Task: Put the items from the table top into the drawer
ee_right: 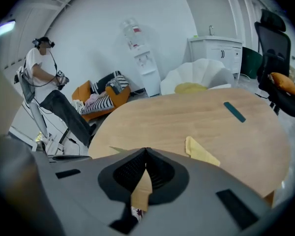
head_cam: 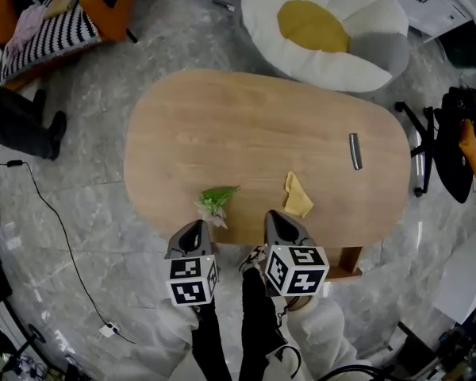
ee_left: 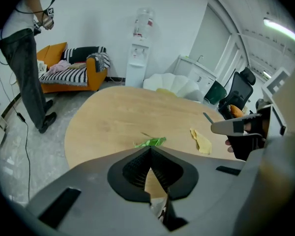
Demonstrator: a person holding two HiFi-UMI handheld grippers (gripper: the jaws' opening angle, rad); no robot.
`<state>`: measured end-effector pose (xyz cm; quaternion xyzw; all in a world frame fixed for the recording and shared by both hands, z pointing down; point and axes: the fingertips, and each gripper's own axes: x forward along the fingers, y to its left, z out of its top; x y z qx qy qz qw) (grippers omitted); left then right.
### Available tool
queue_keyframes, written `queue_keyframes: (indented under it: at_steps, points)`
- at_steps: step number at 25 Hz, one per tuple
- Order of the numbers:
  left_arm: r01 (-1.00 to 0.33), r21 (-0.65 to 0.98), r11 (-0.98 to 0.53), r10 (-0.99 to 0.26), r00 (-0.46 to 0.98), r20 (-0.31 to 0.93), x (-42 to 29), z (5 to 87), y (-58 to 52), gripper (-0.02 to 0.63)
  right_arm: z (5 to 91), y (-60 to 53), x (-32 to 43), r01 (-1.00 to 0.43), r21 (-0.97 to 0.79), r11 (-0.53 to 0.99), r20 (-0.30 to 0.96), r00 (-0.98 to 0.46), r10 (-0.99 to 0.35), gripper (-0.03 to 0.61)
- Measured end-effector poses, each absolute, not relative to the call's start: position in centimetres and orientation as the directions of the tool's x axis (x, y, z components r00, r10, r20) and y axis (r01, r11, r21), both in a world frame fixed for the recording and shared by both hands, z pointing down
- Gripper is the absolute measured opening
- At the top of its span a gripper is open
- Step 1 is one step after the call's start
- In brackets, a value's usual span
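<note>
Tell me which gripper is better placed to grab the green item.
Left. The left gripper, jaws together and empty, sits just short of the green item; the right gripper lines up with the yellow item instead.

No word, brand or number can be read anywhere. The cube (head_cam: 192,280) on the left claw (head_cam: 197,225) and the one on the right claw (head_cam: 274,215) bear only black-and-white square patterns. The far water bottle (ee_left: 143,21) has a label, seemingly too blurred to read.

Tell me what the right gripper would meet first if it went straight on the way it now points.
The right gripper, jaws shut, would probably meet bare table top by its near edge, just left of the yellow cloth; depth is unclear.
</note>
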<state>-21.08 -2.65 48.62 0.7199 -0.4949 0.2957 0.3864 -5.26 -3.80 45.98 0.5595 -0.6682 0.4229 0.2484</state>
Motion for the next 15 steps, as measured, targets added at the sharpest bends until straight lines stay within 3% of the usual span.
queue_keyframes:
  at_steps: [8, 15]
  points:
    - [-0.950, 0.280, -0.139, -0.450, 0.312, 0.837, -23.3, 54.3, -1.3, -0.006, 51.4, -4.0, -6.1, -0.961, -0.276, 0.025, 0.833, -0.252, -0.493, 0.062]
    - [-0.957, 0.278, -0.079, -0.455, 0.283, 0.844, -24.8, 55.0, -1.7, -0.006, 52.3, -4.6, -8.1, -0.951, -0.259, 0.168, 0.848, -0.307, -0.432, 0.063]
